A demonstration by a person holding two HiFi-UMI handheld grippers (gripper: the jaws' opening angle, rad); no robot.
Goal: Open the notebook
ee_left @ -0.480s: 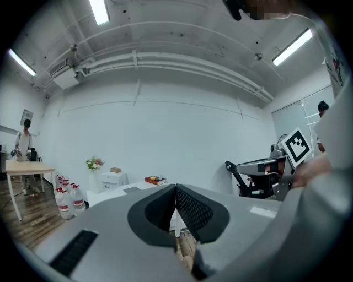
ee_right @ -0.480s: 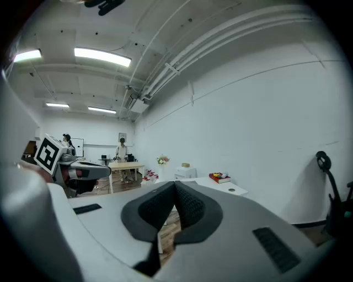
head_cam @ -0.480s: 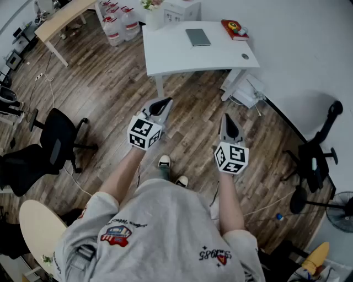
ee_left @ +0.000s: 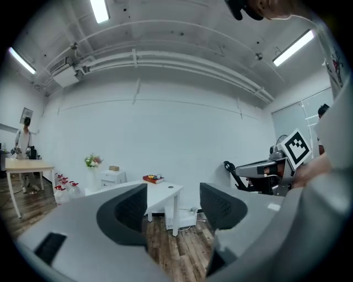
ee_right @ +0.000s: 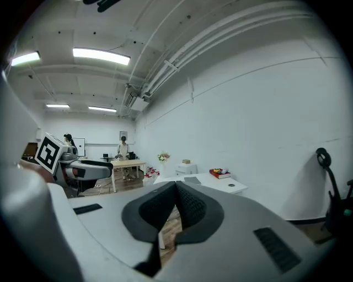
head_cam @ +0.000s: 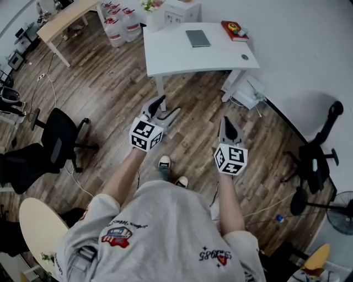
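A closed grey notebook [head_cam: 197,38] lies flat on the white table [head_cam: 176,58] far ahead of me; in the right gripper view the notebook [ee_right: 192,179] is a thin slab on the tabletop. Both grippers hang over the wooden floor, well short of the table. My left gripper [head_cam: 166,109] is open with nothing between its jaws, and in its own view the left gripper [ee_left: 174,205] shows a wide gap. My right gripper [head_cam: 228,124] is shut and empty, and in its own view the right gripper [ee_right: 176,205] has its pads pressed together.
A red book [head_cam: 234,29] with small items on top lies at the table's right end. Water bottles [head_cam: 120,23] and a white cabinet [head_cam: 182,8] stand behind the table. A black office chair [head_cam: 55,140] is at the left, another chair [head_cam: 317,160] at the right.
The left gripper's jaws have spread apart; half a second ago they were nearly together. The right gripper has not moved.
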